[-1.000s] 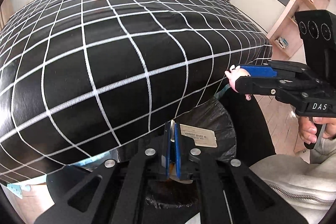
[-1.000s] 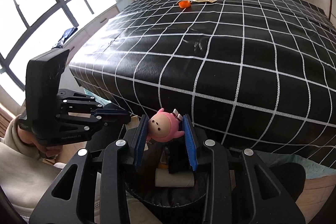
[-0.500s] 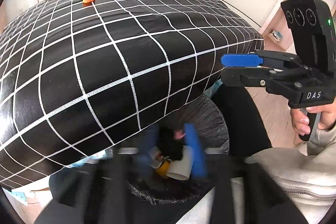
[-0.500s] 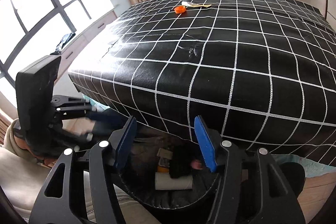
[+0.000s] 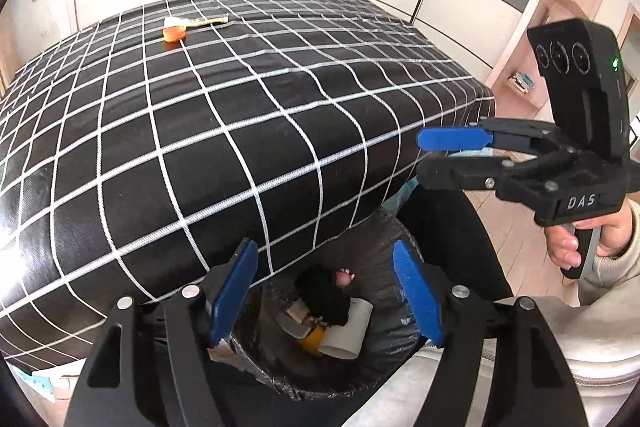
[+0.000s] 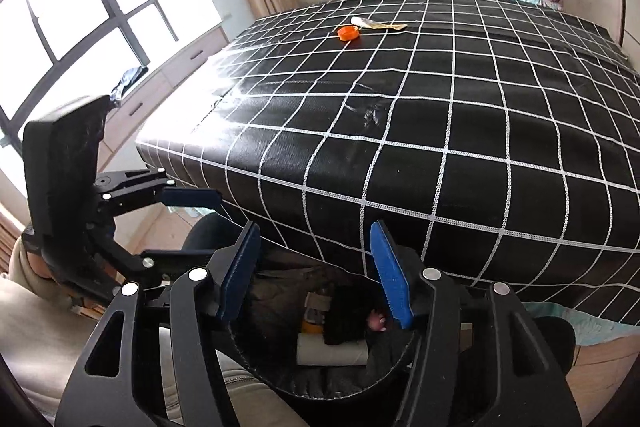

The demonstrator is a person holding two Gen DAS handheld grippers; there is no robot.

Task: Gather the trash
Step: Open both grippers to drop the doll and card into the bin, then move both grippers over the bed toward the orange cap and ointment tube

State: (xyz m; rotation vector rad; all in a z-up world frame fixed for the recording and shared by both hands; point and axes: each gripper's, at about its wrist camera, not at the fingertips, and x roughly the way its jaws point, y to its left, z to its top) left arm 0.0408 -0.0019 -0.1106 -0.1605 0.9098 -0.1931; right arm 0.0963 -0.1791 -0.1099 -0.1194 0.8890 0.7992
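1. We hover over the trash bin (image 5: 384, 379) at the foot of the bed (image 5: 224, 131), both grippers tilted down toward its black liner; a cardboard roll (image 5: 348, 331), a yellow piece and a dark lump lie inside, and a small pink toy (image 5: 345, 275) peeks out on top of the lump.
2. Our left gripper (image 5: 326, 297) stands released, blue pads spread wide with nothing between them; its jaws have just been opening, and the bin contents show through the gap.
3. Our right gripper (image 6: 316, 271) is released too, jaws apart and empty, having just been opening; in the right wrist view the pink toy (image 6: 376, 321) lies down in the bin just beside its right pad.
4. Now the relation that matters, as we judge it: the remaining trash sits well apart from us, far up the checked cover near the headboard; an orange cap (image 6: 348, 33) with a flattened wrapper (image 6: 378, 24) touching or just beside it.
5. The wrapper's long axis runs across the bed, roughly parallel to the headboard; the cap sits at its window-side end.
6. Both pieces lie straight ahead and above each gripper's line; in the left wrist view the cap (image 5: 174, 33) sits left of centre, so we reckon the left hand the slightly nearer one, though it is close.
7. The right hand (image 5: 588, 239) grips its handle low at the bed's corner; the next reach calls for lifting away from the bin and stretching forward over the cover.
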